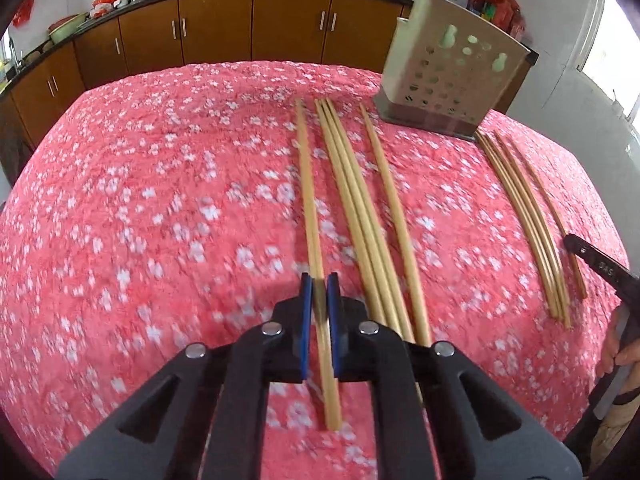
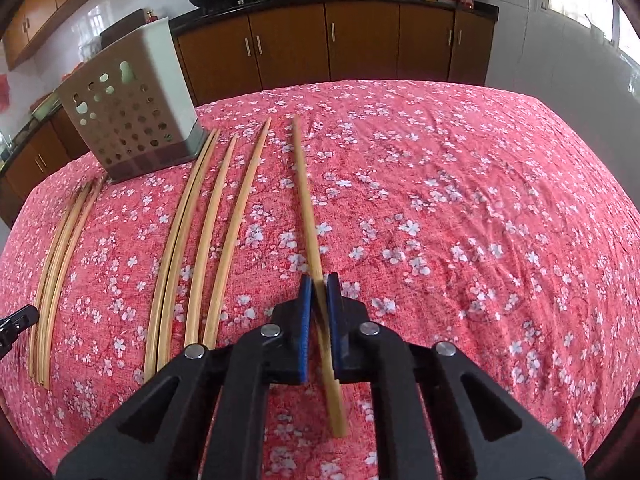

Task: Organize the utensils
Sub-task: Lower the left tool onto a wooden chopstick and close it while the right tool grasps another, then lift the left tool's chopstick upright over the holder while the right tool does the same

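My left gripper [image 1: 319, 284] is shut on a wooden chopstick [image 1: 309, 184] that points away over the table. Several more chopsticks [image 1: 356, 200] lie just right of it, and another bunch [image 1: 524, 216] lies further right. My right gripper [image 2: 319, 285] is shut on a wooden chopstick [image 2: 306, 200] of its own. Several loose chopsticks [image 2: 208, 224] lie to its left, and a bunch [image 2: 60, 256] lies at the far left. The perforated metal utensil holder [image 1: 452, 68] stands at the table's far side; it also shows in the right wrist view [image 2: 128, 108].
The table carries a pink floral cloth [image 1: 160, 200]. Brown kitchen cabinets [image 1: 256, 24] with a dark counter run behind it. The other gripper's tip [image 1: 592, 260] shows at the right edge in the left wrist view and at the left edge [image 2: 16, 320] in the right wrist view.
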Demonstrator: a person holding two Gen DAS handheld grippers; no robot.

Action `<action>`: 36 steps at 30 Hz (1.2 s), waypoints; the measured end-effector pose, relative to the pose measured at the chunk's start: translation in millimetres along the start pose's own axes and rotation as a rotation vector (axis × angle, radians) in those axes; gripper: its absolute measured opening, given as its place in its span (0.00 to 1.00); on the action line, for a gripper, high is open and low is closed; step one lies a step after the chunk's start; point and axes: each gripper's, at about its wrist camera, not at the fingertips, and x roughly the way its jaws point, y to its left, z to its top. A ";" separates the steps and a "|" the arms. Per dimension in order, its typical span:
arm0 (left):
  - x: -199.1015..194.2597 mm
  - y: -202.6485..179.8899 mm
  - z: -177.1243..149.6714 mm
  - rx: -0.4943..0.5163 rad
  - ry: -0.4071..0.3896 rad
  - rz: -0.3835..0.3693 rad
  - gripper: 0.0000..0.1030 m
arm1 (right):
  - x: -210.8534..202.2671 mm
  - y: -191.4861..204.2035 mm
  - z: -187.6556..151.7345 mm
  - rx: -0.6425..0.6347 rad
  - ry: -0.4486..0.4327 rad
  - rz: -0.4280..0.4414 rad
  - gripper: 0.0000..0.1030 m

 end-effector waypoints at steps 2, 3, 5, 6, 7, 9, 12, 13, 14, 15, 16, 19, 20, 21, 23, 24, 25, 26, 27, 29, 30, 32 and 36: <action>6.9 7.9 11.7 -0.002 -0.009 0.025 0.08 | 6.0 -3.1 8.6 0.022 -0.003 0.000 0.07; 9.0 12.9 16.2 -0.010 -0.013 0.032 0.08 | 8.5 -3.3 12.0 0.031 -0.008 -0.004 0.07; 14.5 22.8 25.8 -0.027 -0.024 0.043 0.08 | 13.1 -4.5 16.5 0.042 -0.020 -0.013 0.07; 17.8 29.6 31.3 -0.035 -0.037 0.041 0.08 | 15.3 -4.7 17.1 0.043 -0.029 -0.019 0.07; 18.7 33.1 33.3 -0.038 -0.043 0.034 0.08 | 15.9 -4.7 17.3 0.042 -0.034 -0.022 0.07; 19.0 36.7 34.4 -0.039 -0.051 0.019 0.08 | 17.5 -1.7 18.5 0.036 -0.038 -0.027 0.08; 16.3 39.5 30.9 -0.039 -0.064 0.006 0.09 | 17.1 0.1 18.8 0.039 -0.035 -0.022 0.08; 14.1 40.1 28.4 -0.041 -0.068 0.002 0.09 | 13.5 -1.4 15.5 0.036 -0.036 -0.023 0.08; 12.4 41.1 26.3 -0.044 -0.073 -0.003 0.09 | 11.6 -0.3 13.4 0.031 -0.038 -0.024 0.08; 9.7 42.1 23.2 -0.044 -0.077 -0.005 0.09 | 10.2 0.3 11.9 0.029 -0.037 -0.024 0.08; 8.5 41.8 21.7 -0.041 -0.081 -0.006 0.09 | 5.5 -3.7 7.4 0.029 -0.038 -0.022 0.08; 5.2 39.2 17.4 -0.029 -0.086 0.001 0.09 | 3.5 -4.4 5.6 0.030 -0.038 -0.020 0.08; 4.4 38.6 17.2 -0.025 -0.086 0.005 0.09 | 3.2 -4.3 5.3 0.027 -0.038 -0.023 0.08; 4.7 38.2 17.0 -0.023 -0.087 0.007 0.09 | 2.2 -3.9 4.6 0.022 -0.037 -0.028 0.08; 3.5 38.0 16.3 -0.023 -0.090 0.009 0.09 | 0.6 -2.2 2.8 0.012 -0.038 -0.035 0.08; 4.8 36.0 17.1 -0.024 -0.090 0.010 0.09 | -0.1 -2.3 1.9 0.012 -0.038 -0.034 0.08; 4.6 36.0 17.2 -0.027 -0.090 0.009 0.09 | -0.1 -3.2 1.9 0.016 -0.038 -0.029 0.08; 4.1 37.3 16.8 -0.029 -0.090 0.007 0.09 | -1.1 -3.0 1.3 0.017 -0.038 -0.026 0.08; 3.3 37.7 16.0 -0.030 -0.091 0.007 0.08 | -1.0 -3.2 1.5 0.015 -0.038 -0.023 0.08; 2.9 37.7 14.9 -0.029 -0.091 0.007 0.08 | -1.1 -4.6 2.3 0.018 -0.038 -0.015 0.07; 2.7 37.6 15.1 -0.028 -0.089 0.009 0.08 | -2.2 -5.5 1.8 0.019 -0.037 -0.010 0.07; 0.2 38.7 15.9 -0.033 -0.074 0.015 0.08 | -8.6 -8.0 1.1 0.032 -0.050 0.011 0.07; -16.8 39.2 21.3 -0.039 -0.115 0.011 0.08 | -33.1 -11.2 2.8 0.028 -0.128 0.017 0.07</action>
